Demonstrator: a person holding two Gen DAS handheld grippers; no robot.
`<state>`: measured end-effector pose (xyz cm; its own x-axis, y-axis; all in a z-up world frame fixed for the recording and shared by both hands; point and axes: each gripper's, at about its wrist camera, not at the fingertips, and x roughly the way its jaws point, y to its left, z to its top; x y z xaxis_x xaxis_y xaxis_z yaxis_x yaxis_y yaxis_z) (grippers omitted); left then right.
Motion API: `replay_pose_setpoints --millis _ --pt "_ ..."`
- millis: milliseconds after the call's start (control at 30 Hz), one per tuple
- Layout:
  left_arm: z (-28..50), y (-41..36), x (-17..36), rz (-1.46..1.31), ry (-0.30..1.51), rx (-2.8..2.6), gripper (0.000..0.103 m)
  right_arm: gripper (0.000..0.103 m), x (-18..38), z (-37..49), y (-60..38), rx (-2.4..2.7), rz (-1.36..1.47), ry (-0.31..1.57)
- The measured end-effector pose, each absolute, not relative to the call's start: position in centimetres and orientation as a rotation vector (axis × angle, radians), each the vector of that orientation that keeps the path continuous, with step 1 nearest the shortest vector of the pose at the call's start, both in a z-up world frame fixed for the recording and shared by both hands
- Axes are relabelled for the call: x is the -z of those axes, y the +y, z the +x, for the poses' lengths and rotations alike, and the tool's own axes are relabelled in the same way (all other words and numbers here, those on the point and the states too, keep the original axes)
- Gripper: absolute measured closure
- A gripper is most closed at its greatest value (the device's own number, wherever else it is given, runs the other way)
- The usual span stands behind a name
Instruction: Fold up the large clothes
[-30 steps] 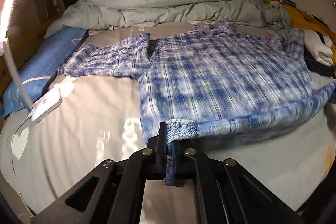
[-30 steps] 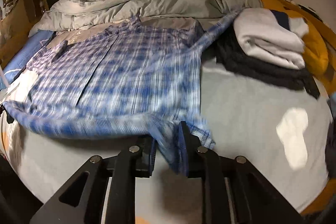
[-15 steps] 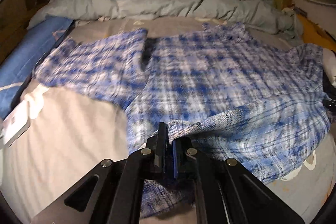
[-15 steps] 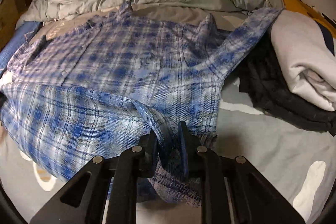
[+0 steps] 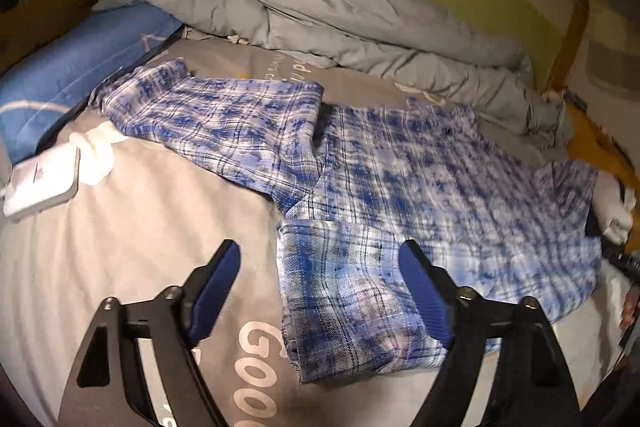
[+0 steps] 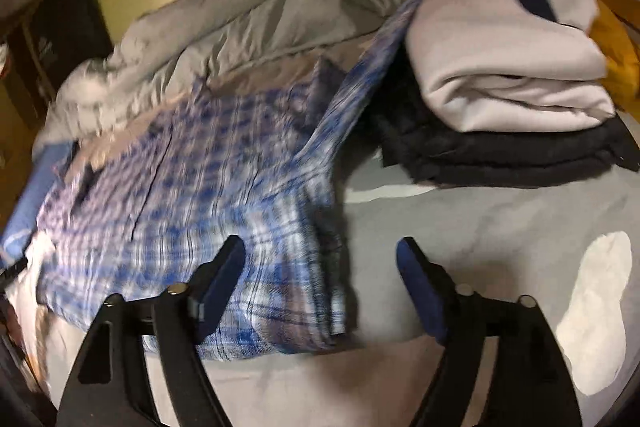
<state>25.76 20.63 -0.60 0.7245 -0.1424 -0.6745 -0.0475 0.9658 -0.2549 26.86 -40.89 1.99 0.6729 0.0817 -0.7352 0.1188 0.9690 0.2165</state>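
Note:
A blue and white plaid shirt [image 5: 400,187] lies spread on the grey bed sheet [image 5: 132,239], its bottom hem folded up over the body. One sleeve [image 5: 208,115] stretches out to the left. My left gripper [image 5: 320,267] is open and empty, just above the folded hem's left corner. In the right wrist view the shirt [image 6: 192,195] lies left of centre, with its other sleeve [image 6: 360,75] running up toward the clothes pile. My right gripper [image 6: 320,263] is open and empty over the folded hem's right corner.
A rumpled grey duvet [image 5: 320,15] lies along the far side of the bed. A white device [image 5: 40,183] and a blue pillow [image 5: 72,75] lie at the left. A stack of folded white [image 6: 500,67] and black [image 6: 500,155] clothes sits at the right.
Both grippers carried the shirt's bottom hem forward over the body, then opened and let go. The hem now lies folded on the shirt, and both grippers have drawn back slightly.

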Motion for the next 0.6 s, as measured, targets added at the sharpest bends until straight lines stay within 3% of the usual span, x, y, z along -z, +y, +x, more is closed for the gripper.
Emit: replay_pose_setpoints --millis 233,267,300,333,367,400,533,600 --pt "27.5 20.9 4.8 -0.379 0.933 0.123 0.022 0.024 -0.5 27.7 -40.2 0.001 0.211 0.899" --pt "27.6 20.8 5.4 -0.387 0.944 0.130 0.042 0.028 -0.1 28.1 -39.8 -0.008 0.196 0.915" --pt "27.9 20.6 6.1 -0.377 0.956 0.134 0.060 0.045 0.4 28.5 -39.4 -0.020 0.184 0.932" --pt "28.1 20.4 6.4 -0.360 0.959 0.132 0.090 0.076 0.8 28.8 -39.2 -0.022 0.175 0.943" --pt "28.2 20.3 6.6 -0.356 0.947 0.137 0.091 0.092 1.1 29.0 -38.9 -0.024 0.165 0.949" --pt "28.2 20.5 6.4 -0.364 0.915 0.129 0.092 0.101 1.1 29.1 -38.8 -0.021 0.159 0.939" --pt "28.9 20.1 3.9 -0.210 0.768 0.059 0.092 0.101 -2.1 27.7 -38.9 -0.046 0.156 0.708" --pt "30.0 19.9 4.6 -0.171 0.801 0.040 0.092 0.101 -1.8 28.7 -39.1 -0.014 0.112 0.716"
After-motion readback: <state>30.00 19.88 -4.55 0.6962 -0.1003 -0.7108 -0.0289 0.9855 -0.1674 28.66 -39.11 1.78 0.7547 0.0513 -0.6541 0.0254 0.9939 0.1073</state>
